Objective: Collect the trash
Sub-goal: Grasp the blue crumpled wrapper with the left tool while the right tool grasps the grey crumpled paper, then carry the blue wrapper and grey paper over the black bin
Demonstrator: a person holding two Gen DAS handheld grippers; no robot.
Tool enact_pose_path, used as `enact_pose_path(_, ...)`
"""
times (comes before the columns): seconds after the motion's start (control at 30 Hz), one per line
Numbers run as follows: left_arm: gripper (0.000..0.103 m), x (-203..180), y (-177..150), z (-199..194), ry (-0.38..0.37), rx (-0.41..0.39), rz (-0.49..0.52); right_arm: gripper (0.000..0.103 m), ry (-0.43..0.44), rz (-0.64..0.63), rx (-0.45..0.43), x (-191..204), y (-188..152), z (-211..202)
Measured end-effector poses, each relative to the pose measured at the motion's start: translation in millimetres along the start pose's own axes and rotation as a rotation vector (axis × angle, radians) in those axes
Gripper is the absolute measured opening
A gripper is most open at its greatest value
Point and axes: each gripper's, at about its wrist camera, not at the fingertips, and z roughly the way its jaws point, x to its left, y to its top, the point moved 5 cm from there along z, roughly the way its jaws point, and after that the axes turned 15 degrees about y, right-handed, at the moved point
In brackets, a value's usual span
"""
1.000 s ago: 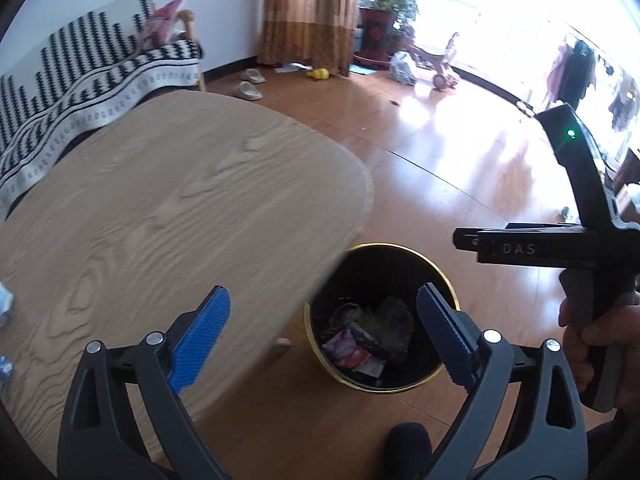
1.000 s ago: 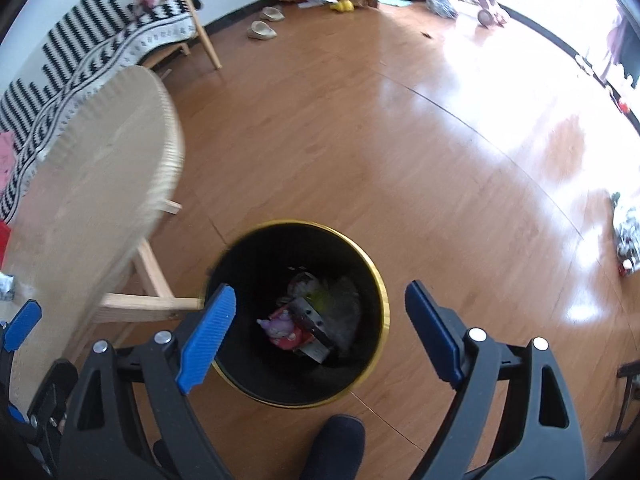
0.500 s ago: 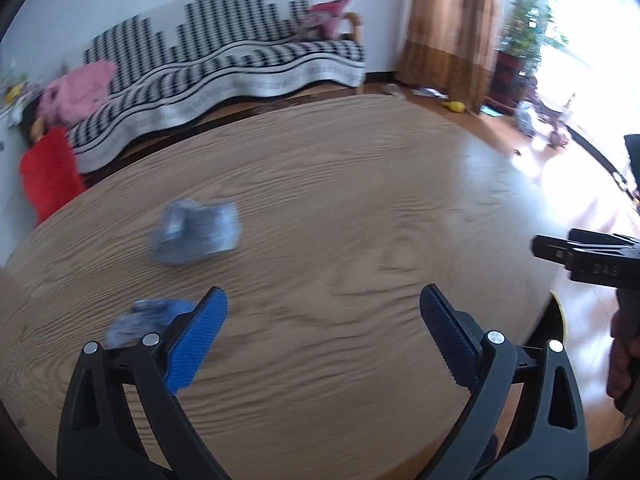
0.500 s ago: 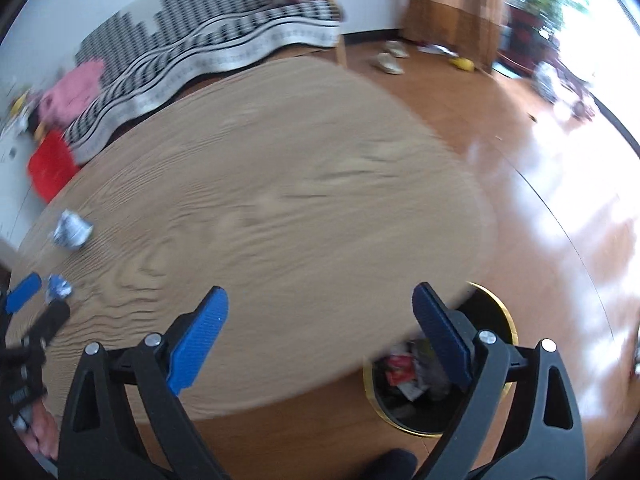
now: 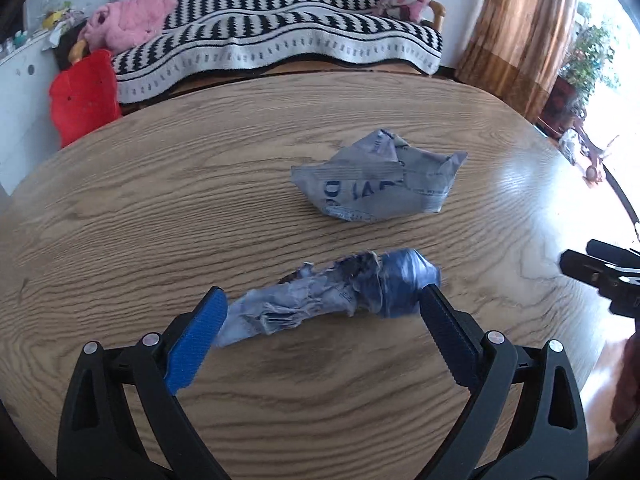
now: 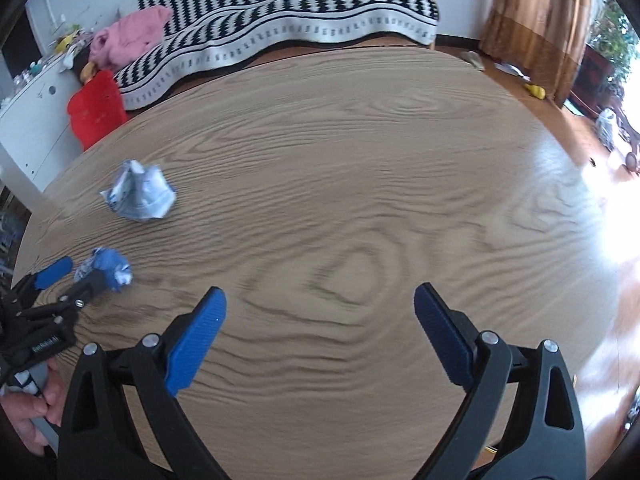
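Behind the wood-grain counter (image 5: 120, 216) runs a sofa under a black-and-white striped throw (image 5: 280, 36), with a red cushion (image 5: 84, 100) at its left end. Judging by the two pieces of trash left on the counter, the collecting is not finished. The left claw (image 5: 322, 316) is spread wide, its blue ribbed pads flanking a twisted blue wrapper (image 5: 340, 292) that lies between them, not yet pinched; it looks crinkly, thin and easily crushed. Just beyond lies a crumpled grey printed wrapper (image 5: 380, 180), stiffer and angular. Further right, the right claw (image 6: 320, 316) is released and empty over bare counter, well apart from both pieces.
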Motion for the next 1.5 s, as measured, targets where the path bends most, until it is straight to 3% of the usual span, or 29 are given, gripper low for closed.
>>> enact_pose_path(0.17,0.094,-11.7,1.8,8.6,0.022,-0.009,0.063,0.092,0.05,-0.026,-0.014,24.2,13.8,18.7)
enact_pose_path(0.2,0.089,-13.0,2.0,9.9,0.021,-0.012,0.074,0.092,0.064,-0.03,-0.019,30.0,16.2,23.2)
enact_pose_path(0.27,0.062,-13.3,-0.5,13.8,0.021,-0.006,0.091,0.092,0.094,-0.036,-0.019,38.9,19.9,31.4)
enact_pose_path(0.33,0.022,-12.2,-5.8,11.1,0.023,-0.01,0.107,0.092,0.128,-0.042,-0.021,48.0,24.7,39.0)
enact_pose_path(0.73,0.021,43.6,-19.5,-26.0,0.016,0.021,0.021,0.092,0.261,-0.101,-0.03,96.3,58.3,85.8)
enact_pose_path(0.93,0.021,74.4,-25.9,-22.0,0.057,0.037,-0.05,0.092,0.246,-0.142,-0.032,109.4,69.2,108.2)
enact_pose_path(0.97,0.021,78.5,-26.7,-19.8,0.065,0.042,-0.06,0.088,0.264,-0.146,-0.03,113.5,69.9,110.7)
enact_pose_path(1.0,0.021,82.2,-27.4,-17.8,0.071,0.048,-0.07,0.07,0.297,-0.152,-0.027,119.2,70.0,112.3)
enact_pose_path(1.1,0.021,93.7,-28.4,-12.3,0.074,0.074,-0.111,0.04,0.306,-0.165,-0.026,129.9,69.4,111.6)
enact_pose_path(1.3,0.021,94.0,-23.3,-15.6,0.069,0.072,-0.14,0.035,0.296,-0.171,-0.027,133.3,57.1,96.3)
enact_pose_path(1.5,0.021,65.8,-17.2,-25.0,0.045,0.058,-0.112,0.035,0.238,-0.162,-0.061,99.9,45.9,48.7)
